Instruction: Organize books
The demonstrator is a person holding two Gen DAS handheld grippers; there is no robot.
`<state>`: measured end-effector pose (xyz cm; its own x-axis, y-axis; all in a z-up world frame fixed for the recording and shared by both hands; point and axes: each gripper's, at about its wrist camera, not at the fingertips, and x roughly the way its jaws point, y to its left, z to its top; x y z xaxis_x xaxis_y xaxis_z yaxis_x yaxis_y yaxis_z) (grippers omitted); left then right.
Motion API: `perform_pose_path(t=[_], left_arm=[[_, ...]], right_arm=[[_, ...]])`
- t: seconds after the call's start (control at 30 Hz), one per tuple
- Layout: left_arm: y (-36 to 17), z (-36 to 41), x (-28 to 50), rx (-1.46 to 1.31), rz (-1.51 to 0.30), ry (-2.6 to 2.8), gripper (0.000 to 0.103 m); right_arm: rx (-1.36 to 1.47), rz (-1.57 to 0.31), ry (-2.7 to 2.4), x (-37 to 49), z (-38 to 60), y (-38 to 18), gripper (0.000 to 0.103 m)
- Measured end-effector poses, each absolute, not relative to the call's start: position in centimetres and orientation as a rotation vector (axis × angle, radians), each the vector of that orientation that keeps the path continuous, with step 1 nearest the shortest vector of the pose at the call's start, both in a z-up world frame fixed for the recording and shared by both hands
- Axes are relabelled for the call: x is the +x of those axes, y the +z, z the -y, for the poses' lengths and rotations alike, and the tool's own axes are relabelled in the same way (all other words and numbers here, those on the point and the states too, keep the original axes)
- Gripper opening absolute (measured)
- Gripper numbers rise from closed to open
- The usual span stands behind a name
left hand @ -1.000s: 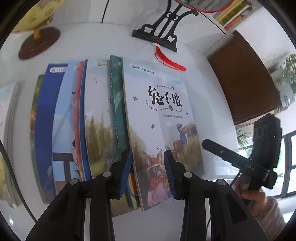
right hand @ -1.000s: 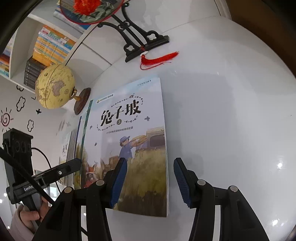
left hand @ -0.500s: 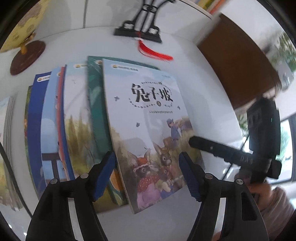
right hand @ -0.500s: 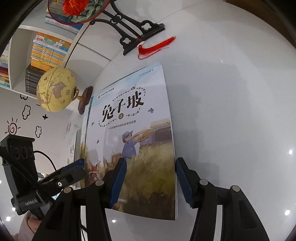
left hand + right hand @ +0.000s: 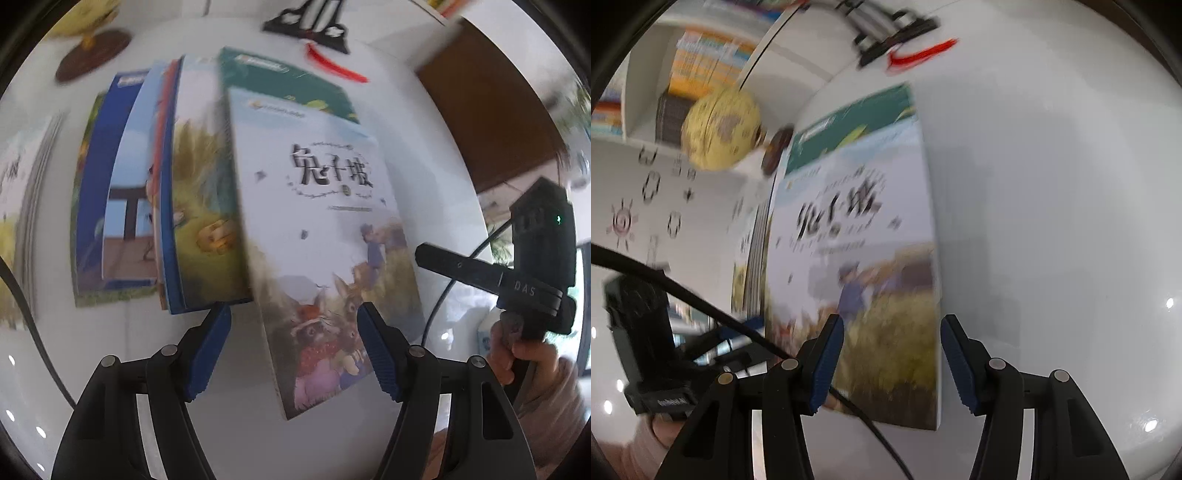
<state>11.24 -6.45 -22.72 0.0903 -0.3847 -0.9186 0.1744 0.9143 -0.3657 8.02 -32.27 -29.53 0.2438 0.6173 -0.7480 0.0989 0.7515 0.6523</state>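
Top book (image 5: 325, 229) — now off-stack, released

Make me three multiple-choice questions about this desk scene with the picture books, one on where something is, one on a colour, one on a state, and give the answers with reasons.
1. Where does the pale picture book with rabbits on its cover lie?
A. on top of the dark green book
B. under the globe
C. on the wall shelf

2. What colour is the tassel by the black ornate stand?
A. blue
B. red
C. yellow

3. How does the left gripper stand?
A. clamped on a book's spine
B. jaws apart, gripping nothing
C. out of view

Answers:
1 A: the dark green book shows above the rabbit book's top edge, and underneath it.
2 B: the tassel is bright red on the white table.
3 B: its blue pads sit well apart, pressing on nothing.
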Motion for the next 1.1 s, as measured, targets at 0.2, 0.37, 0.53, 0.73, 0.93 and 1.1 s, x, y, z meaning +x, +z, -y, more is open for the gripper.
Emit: perform_pose_path(t=[0.2, 0.37, 0.53, 0.73, 0.93, 1.1], left_arm=[[-23.7, 6.9, 11.3, -0.222, -1.475, -0.454, 0.054], [-21.6, 8.3, 10.9, -0.081, -1.395, -0.427, 0.04], [-20.7, 8.4, 11.1, 0.019, -1.376, -0.388, 0.034], [-21.7, 7.2, 10.9, -0.019, -1.419, -0.381, 0.034], [-21.7, 6.8, 10.8, -0.057, -1.42, -0.417, 0.034], [-23.3, 6.6, 11.4, -0.074, -1.515, -0.363, 0.04]], right_arm=[[0.835, -1.29, 0.401, 8.9, 33.9, -31.3, 0.054], [0.754, -1.278, 0.446, 8.7, 32.8, -30.1, 0.036], [0.846, -1.148, 0.617, 7.7, 33.7, -28.0, 0.011], [0.804, -1.146, 0.616, 7.9, 31.5, -28.0, 0.022], [0.857, -1.237, 0.542, 8.3, 30.8, -29.9, 0.051], [0.792, -1.326, 0.5, 8.3, 28.8, -30.9, 0.051]])
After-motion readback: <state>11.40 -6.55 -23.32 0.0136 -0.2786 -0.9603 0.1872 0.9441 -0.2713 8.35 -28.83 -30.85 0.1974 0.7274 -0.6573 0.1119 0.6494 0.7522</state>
